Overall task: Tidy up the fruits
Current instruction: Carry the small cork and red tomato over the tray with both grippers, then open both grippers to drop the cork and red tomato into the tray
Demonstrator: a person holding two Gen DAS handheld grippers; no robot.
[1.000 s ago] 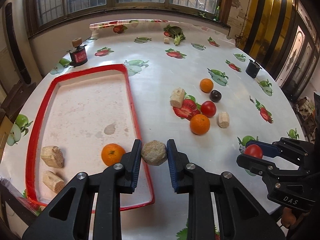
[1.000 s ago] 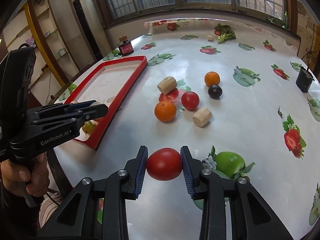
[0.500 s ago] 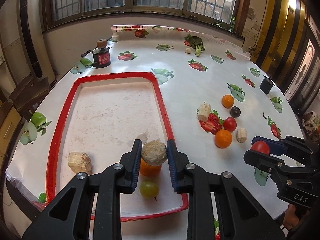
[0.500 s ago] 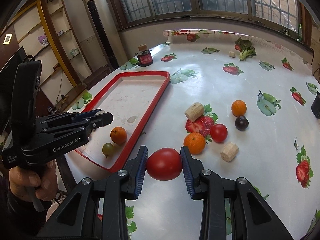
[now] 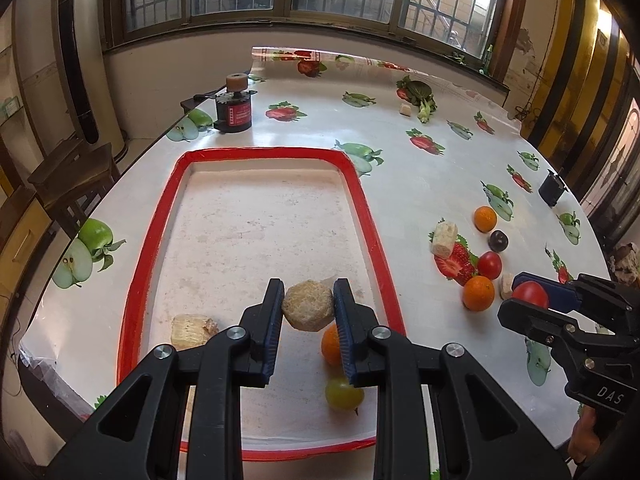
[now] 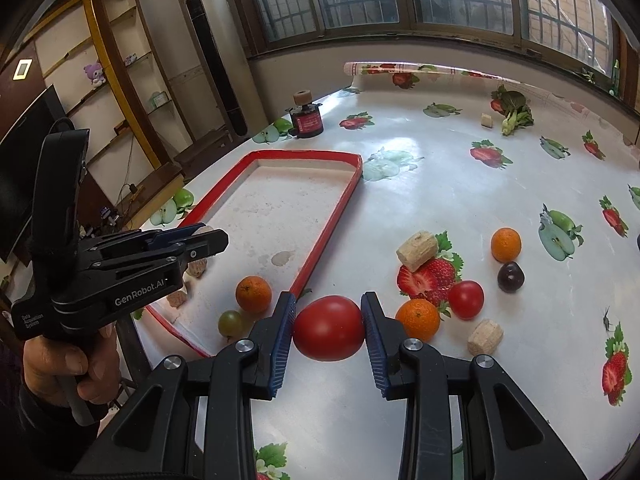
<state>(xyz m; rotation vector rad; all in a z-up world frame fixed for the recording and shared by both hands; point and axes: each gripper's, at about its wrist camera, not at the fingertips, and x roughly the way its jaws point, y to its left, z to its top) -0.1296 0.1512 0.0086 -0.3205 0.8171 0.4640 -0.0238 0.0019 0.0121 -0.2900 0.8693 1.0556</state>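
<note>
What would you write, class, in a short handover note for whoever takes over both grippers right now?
Left gripper: jaws shut on a tan chunk, above the red tray.
Right gripper: jaws shut on a big tomato, over the table beside the tray.
Done: an orange, a green grape and another chunk lie in the tray.
Left: two oranges, a small tomato, a dark plum and loose chunks on the table.

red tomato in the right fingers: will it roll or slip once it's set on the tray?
Likely rolls: the red tomato is round and smooth. Its glossy skin may slip, held only at its sides by the right gripper. The red-rimmed tray has a raised edge that should probably stop it.
</note>
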